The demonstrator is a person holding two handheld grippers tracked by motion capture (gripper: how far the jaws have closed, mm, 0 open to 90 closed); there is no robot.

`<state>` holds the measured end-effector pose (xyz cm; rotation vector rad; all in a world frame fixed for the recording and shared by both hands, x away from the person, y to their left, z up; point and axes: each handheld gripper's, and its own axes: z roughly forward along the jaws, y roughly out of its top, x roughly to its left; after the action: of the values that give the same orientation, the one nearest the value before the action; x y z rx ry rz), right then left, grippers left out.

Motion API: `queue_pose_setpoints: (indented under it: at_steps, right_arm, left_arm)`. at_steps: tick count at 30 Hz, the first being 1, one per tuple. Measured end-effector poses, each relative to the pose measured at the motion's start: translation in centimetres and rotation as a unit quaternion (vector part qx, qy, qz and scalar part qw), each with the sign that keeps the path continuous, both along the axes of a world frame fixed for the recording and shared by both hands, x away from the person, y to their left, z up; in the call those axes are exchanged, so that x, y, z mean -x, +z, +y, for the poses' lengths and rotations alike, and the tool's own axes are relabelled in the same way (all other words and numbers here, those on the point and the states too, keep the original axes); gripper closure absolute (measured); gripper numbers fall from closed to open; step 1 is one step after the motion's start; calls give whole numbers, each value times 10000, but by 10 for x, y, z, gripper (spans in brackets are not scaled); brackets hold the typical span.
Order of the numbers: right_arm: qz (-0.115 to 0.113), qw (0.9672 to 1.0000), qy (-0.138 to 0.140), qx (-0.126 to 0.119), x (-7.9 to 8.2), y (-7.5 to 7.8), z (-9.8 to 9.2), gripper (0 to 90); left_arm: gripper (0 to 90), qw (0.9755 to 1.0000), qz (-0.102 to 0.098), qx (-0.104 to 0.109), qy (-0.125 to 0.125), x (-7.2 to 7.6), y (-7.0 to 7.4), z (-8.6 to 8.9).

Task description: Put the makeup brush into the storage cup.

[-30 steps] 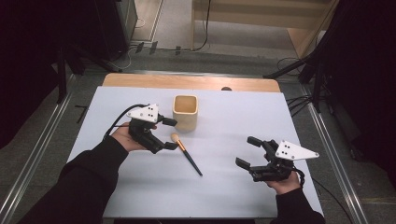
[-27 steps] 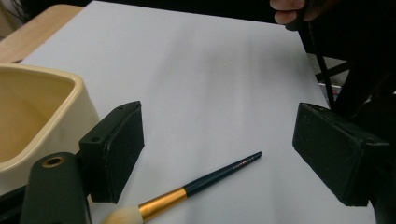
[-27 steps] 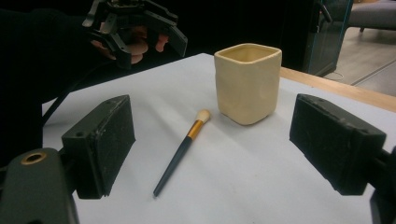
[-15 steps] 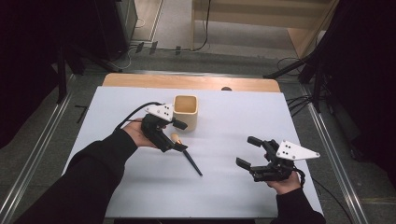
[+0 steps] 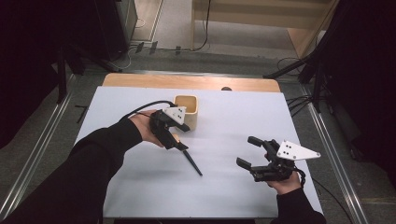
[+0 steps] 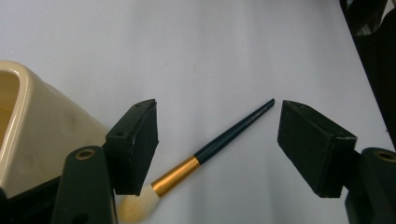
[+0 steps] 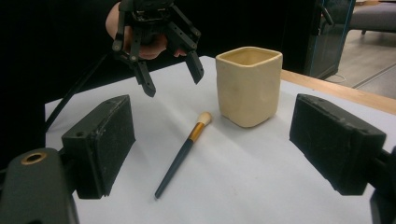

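Observation:
A brush point(image 5: 192, 163) with a dark handle, gold ferrule and pale bristles lies flat on the white table, bristles toward a cream square cup point(image 5: 192, 116). My left gripper point(image 5: 182, 136) hovers open over the bristle end, just in front of the cup. In the left gripper view the brush point(image 6: 219, 142) lies between the spread jaws of the left gripper point(image 6: 217, 121), with the cup point(image 6: 37, 135) at the left. My right gripper point(image 5: 246, 150) is open and holds nothing at the table's front right. The right gripper view looks past its gripper point(image 7: 210, 135) at the brush point(image 7: 184, 151), the cup point(image 7: 249, 86) and the left gripper point(image 7: 173, 84).
The white table top point(image 5: 243, 107) ends in a wooden strip point(image 5: 187, 81) at the back. Metal rails point(image 5: 327, 135) and cables run along the floor on both sides. A black cable point(image 5: 140, 108) trails from the left gripper.
My left gripper has moved right and forward, from beside the cup to above the brush's bristle end. The right gripper, brush and cup have stayed in place.

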<state>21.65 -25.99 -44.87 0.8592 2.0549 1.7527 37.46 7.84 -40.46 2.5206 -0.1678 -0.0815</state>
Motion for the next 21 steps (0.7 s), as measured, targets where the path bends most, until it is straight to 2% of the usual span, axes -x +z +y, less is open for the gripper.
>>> queue_pose_setpoints:
  at_steps: [1, 4, 5, 6, 8, 9, 10, 11, 12, 15, 18, 21]
  right_arm:
    - [0, 10000, 0, 0, 0, 0, 0, 150]
    - [1, 10000, -5, 4, 0, 0, -1, 150]
    - [1, 10000, -5, 4, 0, 0, -1, 150]
    - [7, 10000, -3, 3, 0, 0, -1, 150]
    - [15, 10000, -1, 11, 0, 0, -1, 150]
    - [15, 10000, -1, 11, 0, 0, -1, 150]
    - [7, 10000, 6, 16, 0, 0, 0, 150]
    - [7, 10000, 6, 16, 0, 0, 0, 150]
    - [10, 10000, 7, 14, 0, 0, 0, 150]
    - [10, 10000, 12, 11, 0, 0, -1, 150]
    - [6, 10000, 9, 7, 0, 0, -1, 150]
    - [0, 10000, 10, 9, 0, 0, -1, 150]
  left_arm:
    - [302, 10000, 0, 0, 0, 0, 0, 0]
    - [301, 9996, -117, -239, 8, -1, -1, -1]
    - [301, 9996, -117, -239, 8, -1, -1, -1]
    - [296, 9988, -165, -447, -111, -1, -3, -3]
    - [295, 9979, -153, -595, -183, -1, -4, -5]
    - [295, 9979, -153, -595, -183, -1, -4, -5]
    - [295, 9965, -249, -729, -328, -1, -3, -7]
    - [295, 9965, -249, -729, -328, -1, -3, -7]
    - [296, 9947, -366, -844, -455, 0, -3, -10]
    - [294, 9915, -511, -1033, -607, 1, -3, -15]
    - [295, 9886, -689, -1128, -717, 2, -3, -19]
    - [295, 9843, -824, -1289, -877, 2, -4, -24]
